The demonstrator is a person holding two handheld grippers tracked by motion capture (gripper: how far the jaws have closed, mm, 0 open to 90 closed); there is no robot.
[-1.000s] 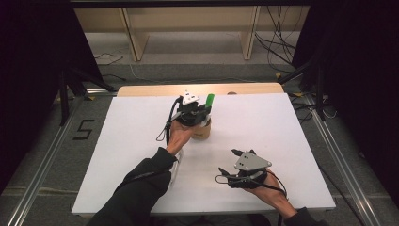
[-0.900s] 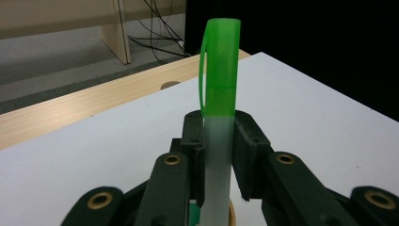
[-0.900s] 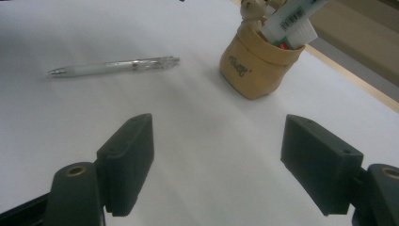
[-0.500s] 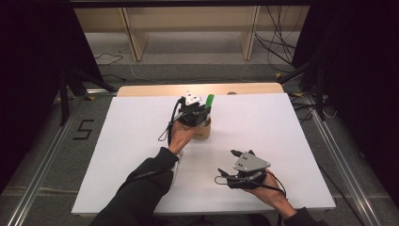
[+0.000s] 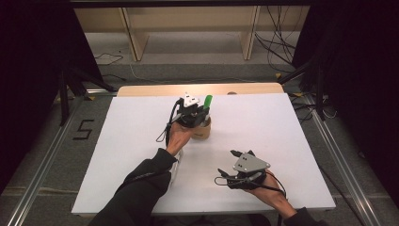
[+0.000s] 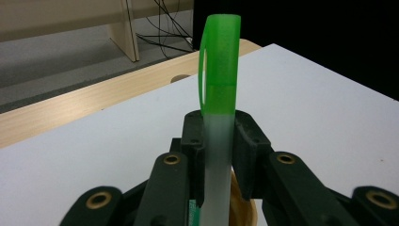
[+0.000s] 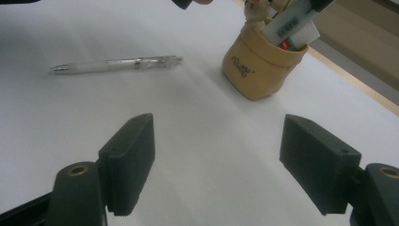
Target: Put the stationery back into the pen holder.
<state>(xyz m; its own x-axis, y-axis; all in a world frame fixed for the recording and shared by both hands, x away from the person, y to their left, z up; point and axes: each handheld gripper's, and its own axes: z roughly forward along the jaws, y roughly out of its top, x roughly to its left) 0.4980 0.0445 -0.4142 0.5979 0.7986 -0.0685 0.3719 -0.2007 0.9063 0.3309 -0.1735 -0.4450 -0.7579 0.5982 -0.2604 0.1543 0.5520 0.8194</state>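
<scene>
Left gripper [image 6: 217,141] jaws around seemingly upright marker [image 6: 219,94]

White worktop [image 5: 301,141] at frame centre, wooden edge along top. Grey floor [image 5: 188,52] with cables [image 5: 277,42] upper right. Wooden shelf legs [image 5: 134,40] above. Dark curtains [image 5: 28,70] at both sides.

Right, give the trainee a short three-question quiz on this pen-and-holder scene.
1. True or false: the left claw is shut on the green-capped pen.
2. The right claw is: A open, B shut on a pen, C shut on the holder.
3. What lies flat on the white table beside the tan holder?

Key: 1 true; 2 A; 3 the clear pen.
</scene>
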